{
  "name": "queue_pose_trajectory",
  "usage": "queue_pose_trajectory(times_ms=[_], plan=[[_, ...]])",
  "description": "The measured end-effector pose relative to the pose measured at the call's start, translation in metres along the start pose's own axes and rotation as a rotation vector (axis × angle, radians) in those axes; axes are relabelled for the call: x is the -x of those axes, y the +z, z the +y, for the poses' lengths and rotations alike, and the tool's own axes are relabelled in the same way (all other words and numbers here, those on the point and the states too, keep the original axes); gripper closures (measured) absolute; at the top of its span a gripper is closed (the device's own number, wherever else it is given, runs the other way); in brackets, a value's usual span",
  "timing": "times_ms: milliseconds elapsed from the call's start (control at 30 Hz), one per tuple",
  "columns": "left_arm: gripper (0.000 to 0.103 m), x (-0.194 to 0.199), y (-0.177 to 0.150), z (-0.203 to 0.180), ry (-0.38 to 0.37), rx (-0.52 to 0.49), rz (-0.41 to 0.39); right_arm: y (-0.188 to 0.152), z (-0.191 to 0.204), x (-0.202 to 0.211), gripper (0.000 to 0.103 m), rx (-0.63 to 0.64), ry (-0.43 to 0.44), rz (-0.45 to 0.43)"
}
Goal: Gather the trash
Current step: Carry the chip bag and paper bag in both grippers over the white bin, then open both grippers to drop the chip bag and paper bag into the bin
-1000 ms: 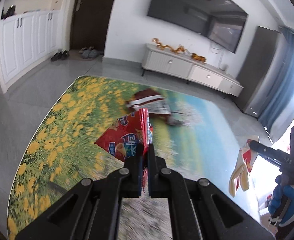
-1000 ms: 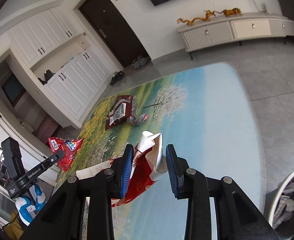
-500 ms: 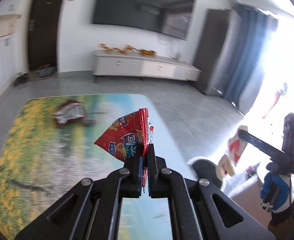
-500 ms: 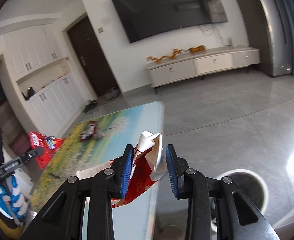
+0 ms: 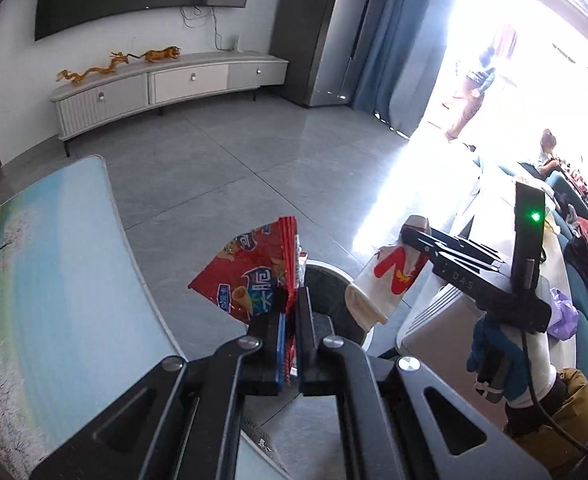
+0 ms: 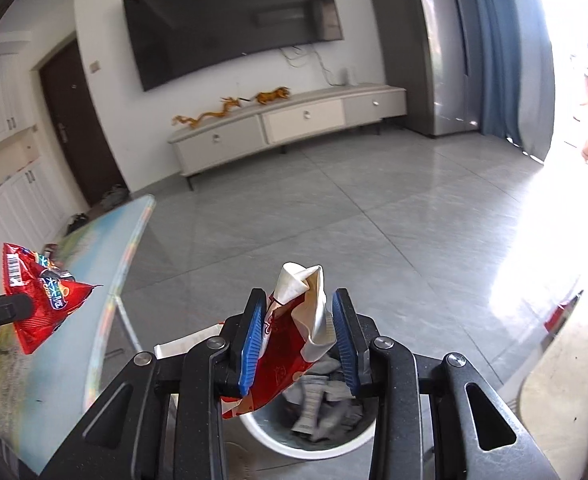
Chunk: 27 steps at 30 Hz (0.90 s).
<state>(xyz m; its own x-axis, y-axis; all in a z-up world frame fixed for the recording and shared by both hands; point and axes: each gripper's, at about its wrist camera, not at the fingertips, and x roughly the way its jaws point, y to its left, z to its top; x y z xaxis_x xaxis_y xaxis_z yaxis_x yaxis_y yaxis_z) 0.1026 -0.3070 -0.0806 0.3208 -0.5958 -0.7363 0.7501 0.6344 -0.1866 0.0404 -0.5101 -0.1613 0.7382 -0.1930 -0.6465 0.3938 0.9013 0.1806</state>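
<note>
Left claw (image 5: pixel 290 312) pinches a red snack bag (image 5: pixel 250 272), right claw (image 6: pixel 297 340) grips a crumpled red-and-white wrapper (image 6: pixel 297 320), seemingly above the bin (image 6: pixel 313 440)

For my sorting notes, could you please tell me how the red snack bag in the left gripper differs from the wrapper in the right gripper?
The red snack bag is flat, glossy and red all over; the red-and-white wrapper is crumpled and partly cream-white. The left gripper pinches the snack bag nearly shut, while the right gripper holds the wrapper with its jaws wider apart. Both are held up near the trash bin.
</note>
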Motion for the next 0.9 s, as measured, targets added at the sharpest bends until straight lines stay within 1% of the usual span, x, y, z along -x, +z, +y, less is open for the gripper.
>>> queue_pose_trajectory(times_ms=[133, 267, 367, 533, 600, 700, 767, 833, 900], plan=[[0.098, -0.044, 0.008, -0.016, -0.023, -0.024, 0.06, 0.001, -0.014, -0.025, 0.068, 0.005, -0.054, 0.034], [0.098, -0.082, 0.013, -0.027, -0.039, -0.04, 0.11, -0.003, -0.021, -0.043, 0.068, 0.01, -0.071, 0.067], [0.098, -0.105, 0.013, -0.032, -0.052, -0.031, 0.144, -0.006, -0.021, -0.054, 0.067, 0.021, -0.088, 0.085], [0.096, -0.128, 0.016, -0.032, -0.066, -0.006, 0.182, -0.01, -0.021, -0.071, 0.064, 0.011, -0.093, 0.114], [0.095, -0.133, 0.016, -0.03, -0.07, 0.001, 0.19, -0.012, -0.022, -0.073, 0.055, 0.003, -0.088, 0.121], [0.094, -0.135, 0.017, -0.029, -0.071, -0.001, 0.192, -0.014, -0.023, -0.072, 0.053, -0.003, -0.089, 0.122], [0.089, -0.132, 0.017, -0.025, -0.076, 0.001, 0.192, -0.015, -0.024, -0.069, 0.052, -0.003, -0.093, 0.118], [0.067, -0.13, 0.016, -0.025, -0.072, 0.003, 0.18, -0.016, -0.025, -0.064, 0.05, -0.008, -0.096, 0.11], [0.061, -0.127, 0.018, -0.022, -0.072, 0.01, 0.166, -0.015, -0.025, -0.056, 0.048, -0.017, -0.101, 0.096]])
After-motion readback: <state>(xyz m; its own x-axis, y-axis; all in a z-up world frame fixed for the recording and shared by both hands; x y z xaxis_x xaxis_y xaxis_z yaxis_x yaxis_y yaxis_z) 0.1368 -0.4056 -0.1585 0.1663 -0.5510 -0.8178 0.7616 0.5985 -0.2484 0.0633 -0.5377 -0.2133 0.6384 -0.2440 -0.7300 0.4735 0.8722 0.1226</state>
